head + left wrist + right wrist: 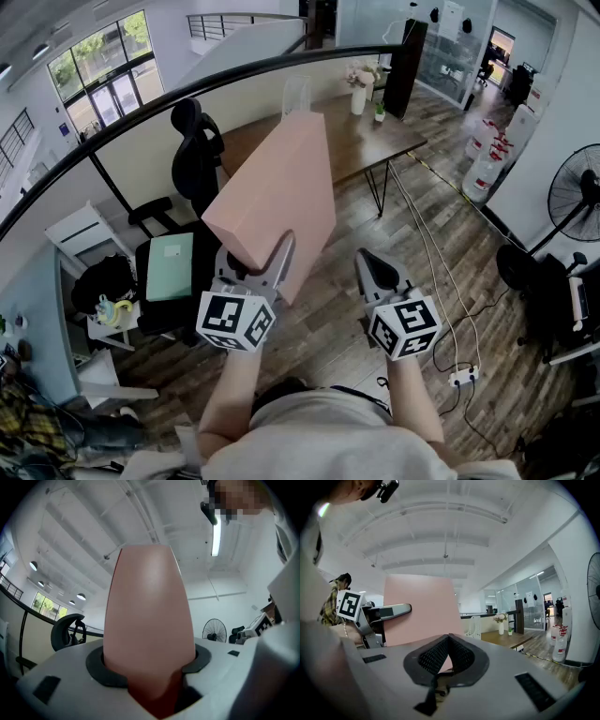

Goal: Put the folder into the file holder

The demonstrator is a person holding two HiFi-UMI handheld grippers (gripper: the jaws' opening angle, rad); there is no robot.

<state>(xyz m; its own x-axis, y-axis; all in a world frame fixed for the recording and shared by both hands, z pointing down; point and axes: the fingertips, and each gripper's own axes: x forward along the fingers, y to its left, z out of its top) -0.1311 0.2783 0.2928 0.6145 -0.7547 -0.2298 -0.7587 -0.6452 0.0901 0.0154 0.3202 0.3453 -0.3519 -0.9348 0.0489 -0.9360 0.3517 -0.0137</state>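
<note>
- Currently carry step: left gripper (255, 267) clamps the pink folder (277, 192), held aloft, well apart from the file holder (296, 95) on the table (375, 141).
- Right gripper (375, 272) pinched closed, empty.
- Next: bring it over, line its edge up with the file holder.

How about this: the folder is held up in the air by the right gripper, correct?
No: the left gripper holds the folder up in the air, as the left gripper view shows. The right gripper is shut and empty.
</note>
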